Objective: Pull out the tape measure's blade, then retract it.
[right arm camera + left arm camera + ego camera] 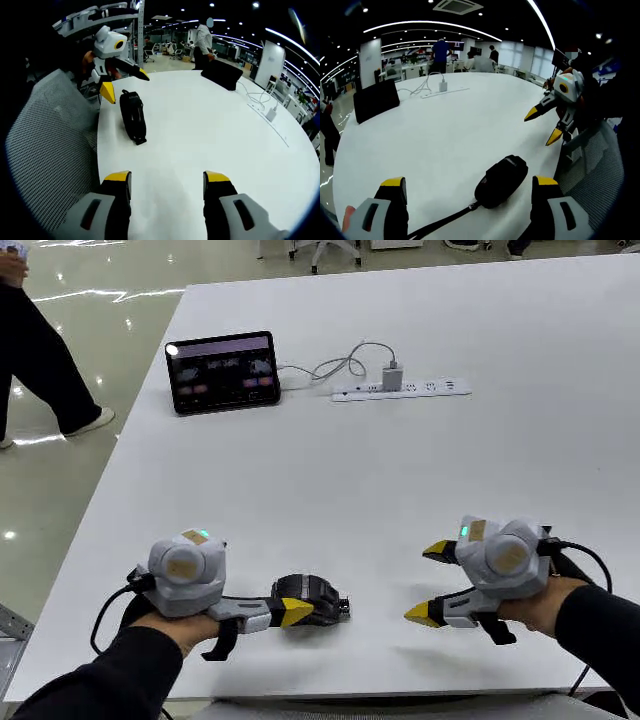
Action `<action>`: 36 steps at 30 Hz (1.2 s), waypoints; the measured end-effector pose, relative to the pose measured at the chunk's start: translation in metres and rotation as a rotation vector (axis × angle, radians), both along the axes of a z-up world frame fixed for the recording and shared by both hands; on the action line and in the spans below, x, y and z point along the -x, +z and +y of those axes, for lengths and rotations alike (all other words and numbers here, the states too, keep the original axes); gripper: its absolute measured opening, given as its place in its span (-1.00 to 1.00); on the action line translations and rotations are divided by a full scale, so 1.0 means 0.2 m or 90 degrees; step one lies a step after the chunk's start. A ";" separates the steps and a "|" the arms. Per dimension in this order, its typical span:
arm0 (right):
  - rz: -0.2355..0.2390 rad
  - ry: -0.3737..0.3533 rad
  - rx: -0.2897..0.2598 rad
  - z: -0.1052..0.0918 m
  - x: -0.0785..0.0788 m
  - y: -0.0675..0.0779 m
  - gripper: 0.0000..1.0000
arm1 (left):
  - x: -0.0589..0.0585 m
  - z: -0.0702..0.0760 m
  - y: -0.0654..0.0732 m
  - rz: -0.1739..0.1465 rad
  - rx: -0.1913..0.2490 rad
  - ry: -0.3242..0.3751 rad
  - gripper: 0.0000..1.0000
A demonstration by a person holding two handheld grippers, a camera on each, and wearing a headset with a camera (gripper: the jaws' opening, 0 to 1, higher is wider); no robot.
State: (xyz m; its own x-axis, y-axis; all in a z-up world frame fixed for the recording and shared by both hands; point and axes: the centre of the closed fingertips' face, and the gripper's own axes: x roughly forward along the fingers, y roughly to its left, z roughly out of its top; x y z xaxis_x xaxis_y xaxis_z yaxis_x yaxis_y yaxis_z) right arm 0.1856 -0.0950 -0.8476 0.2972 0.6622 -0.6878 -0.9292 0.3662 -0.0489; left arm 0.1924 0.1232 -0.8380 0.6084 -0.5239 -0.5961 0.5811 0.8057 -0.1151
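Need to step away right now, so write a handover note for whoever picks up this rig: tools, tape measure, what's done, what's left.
Left tool: open, one jaw on either side of the tape measure, not closed on it.
Right tool: open, holding nothing, apart to the right of the tape measure.
Tape measure: lies on the white table near its front edge; no blade seen pulled out.
Done: nothing visible yet.
Left: grip the case, pull the blade out, retract it.

The left gripper (298,605) hides the tape measure's (318,595) near side, perhaps its blade tip; the far-left person (30,350) is cropped.
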 end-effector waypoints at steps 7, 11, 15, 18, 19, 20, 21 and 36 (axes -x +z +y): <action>0.004 -0.066 -0.021 -0.23 0.03 0.04 0.32 | 0.08 0.10 -0.03 0.012 -0.005 -0.018 1.00; 0.006 -0.084 -0.028 -0.33 0.06 0.05 0.44 | 0.13 0.15 -0.03 0.017 -0.008 -0.025 1.00; 0.004 -0.100 -0.027 -0.42 0.11 0.06 0.58 | 0.14 0.18 -0.02 0.025 -0.002 -0.020 1.00; 0.000 -0.121 -0.025 -0.52 0.12 0.04 0.71 | 0.14 0.20 -0.02 0.032 0.001 -0.018 1.00; -0.001 -0.126 -0.026 -0.53 0.13 0.05 0.76 | 0.14 0.20 -0.02 0.031 0.001 -0.017 1.00; 0.001 -0.133 -0.028 -0.55 0.13 0.05 0.80 | 0.15 0.19 -0.01 0.031 0.004 -0.018 1.00; -0.001 -0.135 -0.027 -0.57 0.14 0.04 0.81 | 0.15 0.19 -0.01 0.035 0.009 -0.018 1.00; 0.008 -0.199 -0.033 -0.77 0.17 0.05 1.00 | 0.15 0.27 -0.04 0.040 0.011 0.005 1.00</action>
